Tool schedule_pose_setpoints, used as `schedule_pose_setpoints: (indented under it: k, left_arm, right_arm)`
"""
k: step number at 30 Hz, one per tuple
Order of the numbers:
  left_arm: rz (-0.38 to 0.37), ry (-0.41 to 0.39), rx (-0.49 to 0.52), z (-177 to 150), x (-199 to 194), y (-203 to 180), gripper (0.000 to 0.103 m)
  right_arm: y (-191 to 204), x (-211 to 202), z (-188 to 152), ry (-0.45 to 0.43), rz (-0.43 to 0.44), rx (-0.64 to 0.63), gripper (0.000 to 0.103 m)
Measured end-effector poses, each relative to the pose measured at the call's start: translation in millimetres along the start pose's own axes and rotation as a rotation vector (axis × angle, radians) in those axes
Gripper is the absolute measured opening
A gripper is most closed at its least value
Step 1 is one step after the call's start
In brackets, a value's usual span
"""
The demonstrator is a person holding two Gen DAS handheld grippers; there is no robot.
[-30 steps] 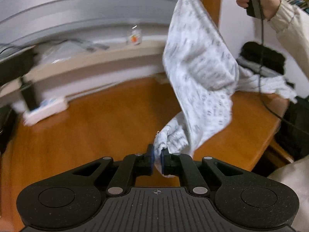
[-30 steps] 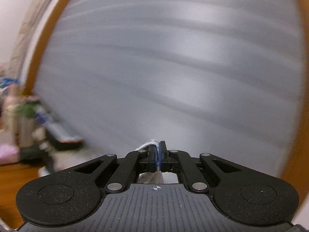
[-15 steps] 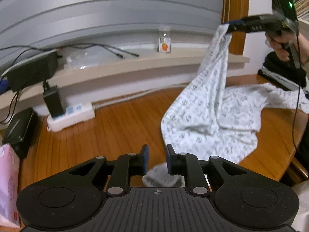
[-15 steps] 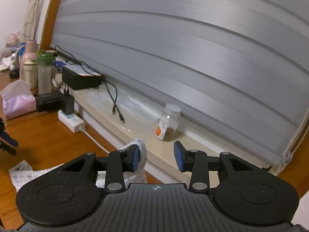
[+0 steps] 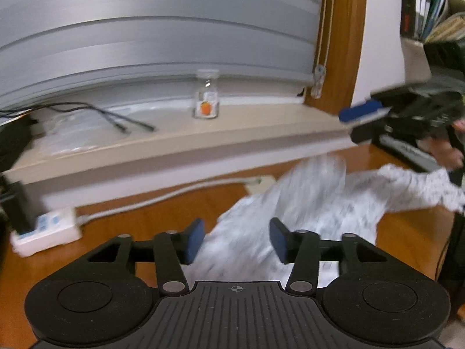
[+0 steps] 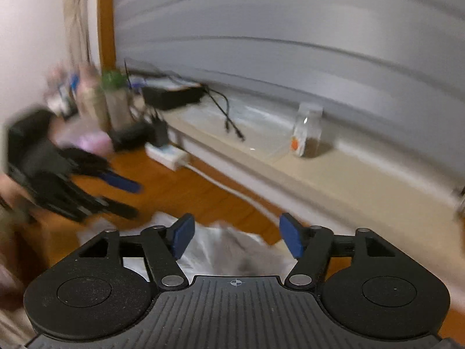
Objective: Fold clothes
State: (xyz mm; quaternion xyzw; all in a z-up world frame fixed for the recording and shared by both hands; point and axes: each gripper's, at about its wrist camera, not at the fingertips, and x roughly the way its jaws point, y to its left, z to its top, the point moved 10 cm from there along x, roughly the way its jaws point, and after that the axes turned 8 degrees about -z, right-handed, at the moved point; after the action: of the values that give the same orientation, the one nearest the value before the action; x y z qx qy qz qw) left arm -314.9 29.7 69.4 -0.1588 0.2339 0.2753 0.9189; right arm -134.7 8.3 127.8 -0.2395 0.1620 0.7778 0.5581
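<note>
Cloth (image 5: pixel 305 209), white with a small grey print, lies crumpled on the wooden table (image 5: pixel 139 226), blurred in both views. In the left wrist view it spreads from just ahead of the left gripper (image 5: pixel 237 241) toward the right, with one end trailing off to the table's right side. The left gripper has its blue-padded jaws spread wide with nothing between them; the cloth shows through the gap and under the right finger, but whether the pads touch it cannot be told. The right gripper (image 5: pixel 363 119) appears in that same view at the upper right, above the cloth and apart from it, its two fingers spread and bare, with a hand (image 5: pixel 447 151) behind it. In the right wrist view the right gripper (image 6: pixel 237 238) is likewise wide apart and holds nothing, and the cloth (image 6: pixel 221 250) lies below it, seen between its fingers. The left gripper (image 6: pixel 128 197) shows at the left there, blurred, its fingers apart just above the table near the cloth's edge. Behind the table runs a pale ledge (image 5: pixel 180 139) under grey blinds (image 5: pixel 162 37), with a small clear jar (image 5: pixel 207 94) standing on it, a black cable (image 5: pixel 116 119) beside that, and a white power strip (image 5: pixel 46 231) on the table at the left.
</note>
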Motion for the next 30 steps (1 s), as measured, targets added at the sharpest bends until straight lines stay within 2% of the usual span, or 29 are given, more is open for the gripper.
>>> schedule_pose_setpoints:
  k: [1, 4, 8, 9, 11, 12, 14, 18, 22, 27, 29, 30]
  left_arm:
    - [-0.01, -0.005, 0.001, 4, 7, -5, 0.059]
    - [-0.042, -0.02, 0.002, 14, 26, -19, 0.066]
    - [-0.057, 0.003, 0.029, 13, 51, -38, 0.066]
    - [-0.066, 0.013, 0.037, 12, 57, -44, 0.066]
    - [-0.085, 0.028, 0.049, 9, 67, -54, 0.066]
    - [-0.094, 0.035, 0.056, 7, 71, -59, 0.064]
    - [-0.117, 0.051, 0.069, 3, 79, -68, 0.054]
    - [-0.151, 0.069, 0.065, -7, 92, -84, 0.052]
    - [-0.16, 0.093, 0.075, -21, 105, -99, 0.062]
    - [-0.125, 0.137, 0.111, -33, 121, -103, 0.062]
    - [-0.096, 0.146, 0.132, -35, 126, -100, 0.047]
    - [-0.092, 0.143, 0.131, -34, 125, -96, 0.023]
  right_arm:
    - [-3, -4, 1, -0.012, 0.012, 0.029, 0.066]
    - [-11, -7, 0, -0.03, -0.055, 0.007, 0.066]
    - [-34, -9, -12, -0.03, -0.137, 0.006, 0.066]
    - [-43, -9, -17, -0.024, -0.156, 0.013, 0.063]
    - [-59, -11, -28, -0.013, -0.194, 0.028, 0.049]
    - [-65, -12, -34, -0.005, -0.206, 0.034, 0.04]
    - [-78, -14, -45, 0.009, -0.23, 0.044, 0.034]
    - [-100, -20, -65, 0.032, -0.274, 0.06, 0.033]
    - [-116, -31, -83, 0.039, -0.308, 0.065, 0.033]
    - [-140, -43, -103, 0.06, -0.364, 0.085, 0.034]
    - [-148, -50, -108, 0.062, -0.385, 0.08, 0.035]
    - [-152, -54, -111, 0.062, -0.396, 0.075, 0.035]
